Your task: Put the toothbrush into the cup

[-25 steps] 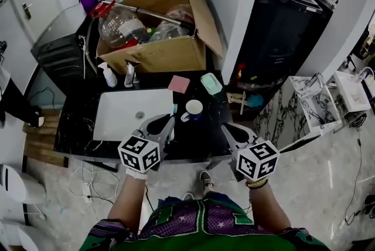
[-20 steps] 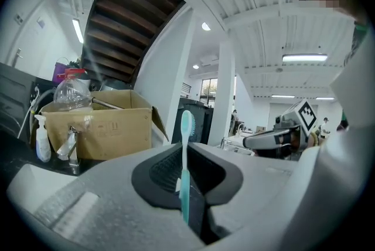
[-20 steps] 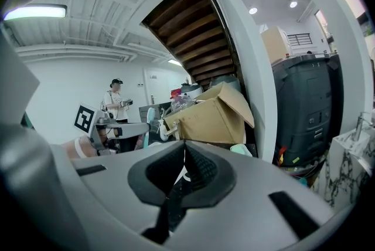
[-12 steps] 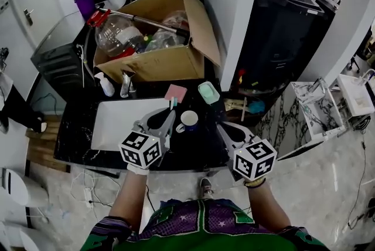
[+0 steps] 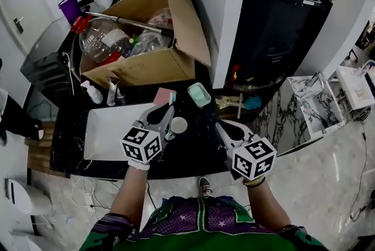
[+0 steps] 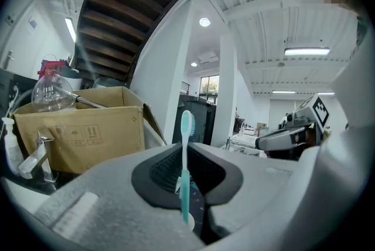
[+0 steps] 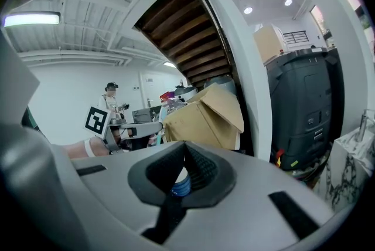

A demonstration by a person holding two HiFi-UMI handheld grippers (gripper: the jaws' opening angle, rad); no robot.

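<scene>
Standing upright in the left gripper (image 6: pixel 186 149), the teal toothbrush (image 6: pixel 186 176) is pinched at its handle by jaws drawn in narrow around it. Its bristle head is at 12 o'clock in the left gripper view, clear above the jaw tips. The brush is held in the gripper and is not in the cup (image 5: pixel 179 125).

In the head view the cup sits on the black counter (image 5: pixel 199 145), just beside the left gripper's tips, at about 2 o'clock from its marker cube. A white sink (image 5: pixel 102 132) lies at 9 o'clock from the cup.

The right gripper (image 7: pixel 184 149) is at about 4 o'clock from the cup, near it but apart. Its jaws meet at the tips with nothing clamped between them. A white-and-blue shape low in the opening behind the tips is probably the cup, though that view is too tight to be sure.

A pink pad (image 5: pixel 163 96) lies at 11 o'clock from the cup and a pale green case (image 5: pixel 199 94) at 1 o'clock. Farther out at 11 o'clock is an open cardboard box (image 5: pixel 146 67) holding a large clear bottle (image 5: pixel 96 38).
</scene>
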